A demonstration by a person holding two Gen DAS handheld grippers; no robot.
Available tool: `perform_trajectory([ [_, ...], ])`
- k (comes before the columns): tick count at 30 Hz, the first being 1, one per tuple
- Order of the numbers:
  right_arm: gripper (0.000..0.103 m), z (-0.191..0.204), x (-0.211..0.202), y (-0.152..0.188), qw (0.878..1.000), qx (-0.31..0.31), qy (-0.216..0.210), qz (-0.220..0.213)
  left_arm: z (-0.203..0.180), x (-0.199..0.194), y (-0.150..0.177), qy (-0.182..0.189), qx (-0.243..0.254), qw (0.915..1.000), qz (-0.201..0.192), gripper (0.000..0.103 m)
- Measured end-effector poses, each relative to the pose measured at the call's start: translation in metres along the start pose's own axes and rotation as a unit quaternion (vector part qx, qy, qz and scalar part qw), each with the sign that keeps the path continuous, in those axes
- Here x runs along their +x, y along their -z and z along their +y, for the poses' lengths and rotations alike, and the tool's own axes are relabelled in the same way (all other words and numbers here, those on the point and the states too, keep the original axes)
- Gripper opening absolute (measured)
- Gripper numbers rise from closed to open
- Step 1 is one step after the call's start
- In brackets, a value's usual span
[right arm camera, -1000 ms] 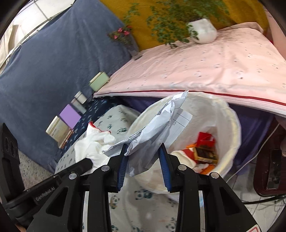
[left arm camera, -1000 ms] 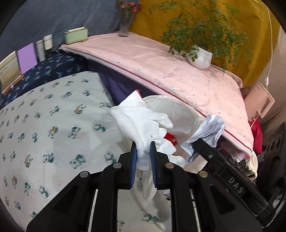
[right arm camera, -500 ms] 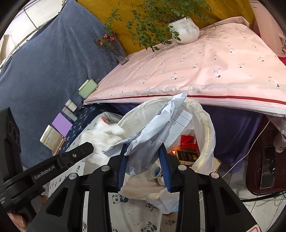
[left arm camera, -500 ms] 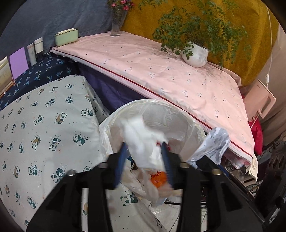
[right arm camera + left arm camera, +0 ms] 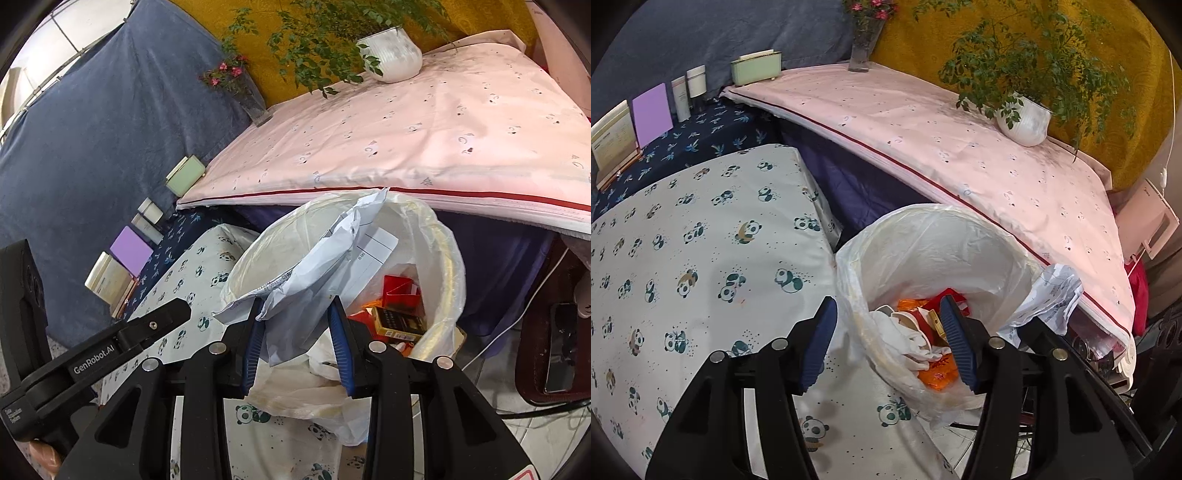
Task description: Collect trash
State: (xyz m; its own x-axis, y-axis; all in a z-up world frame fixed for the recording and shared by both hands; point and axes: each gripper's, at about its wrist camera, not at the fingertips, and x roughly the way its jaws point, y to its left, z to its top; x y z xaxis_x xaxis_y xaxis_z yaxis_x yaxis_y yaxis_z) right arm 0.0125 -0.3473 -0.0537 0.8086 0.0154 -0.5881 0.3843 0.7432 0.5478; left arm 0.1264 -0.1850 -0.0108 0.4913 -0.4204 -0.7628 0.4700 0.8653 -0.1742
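Observation:
A trash bin lined with a white plastic bag [image 5: 923, 236] stands beside the panda-print table; it also shows in the right wrist view [image 5: 443, 258]. Inside lie white cloth [image 5: 908, 336], orange and red wrappers [image 5: 938, 373] and a dark box [image 5: 399, 323]. My left gripper [image 5: 888, 325] is open and empty over the bin's near rim. My right gripper [image 5: 297, 325] is shut on crumpled white paper [image 5: 321, 266], held over the bin; the paper also shows in the left wrist view [image 5: 1052, 295].
The panda-print table [image 5: 683, 258] lies left of the bin. A pink-covered table [image 5: 960, 147] behind carries a potted plant [image 5: 1023, 122], a flower vase [image 5: 864, 48] and a green box [image 5: 755, 68]. Books and bottles [image 5: 650, 114] stand at the left. A phone [image 5: 561, 347] lies at the right.
My left gripper opened and let the white cloth fall into the bin. My right gripper moved closer over the bin, still holding the paper.

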Motion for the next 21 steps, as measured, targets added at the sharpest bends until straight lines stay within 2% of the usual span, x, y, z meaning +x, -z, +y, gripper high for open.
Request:
perform_trajectory([
  [6,0.039,0.009,0.01,-0.003,1.0,-0.003,0.001,0.002,0.008,0.0,0.003,-0.009,-0.007,0.9999,0.001,0.061],
  [8,0.045,0.011,0.011,-0.004,1.0,0.0,0.002,-0.001,0.01,-0.001,0.004,-0.013,-0.01,0.9999,-0.001,0.065],
  [12,0.054,0.015,0.01,-0.005,1.0,0.0,0.002,-0.007,0.015,-0.004,0.004,-0.017,-0.012,0.9998,-0.004,0.066],
  [21,0.058,0.026,0.004,-0.002,1.0,-0.014,-0.004,-0.003,0.026,-0.012,0.01,-0.026,-0.021,0.9994,-0.008,0.069],
])
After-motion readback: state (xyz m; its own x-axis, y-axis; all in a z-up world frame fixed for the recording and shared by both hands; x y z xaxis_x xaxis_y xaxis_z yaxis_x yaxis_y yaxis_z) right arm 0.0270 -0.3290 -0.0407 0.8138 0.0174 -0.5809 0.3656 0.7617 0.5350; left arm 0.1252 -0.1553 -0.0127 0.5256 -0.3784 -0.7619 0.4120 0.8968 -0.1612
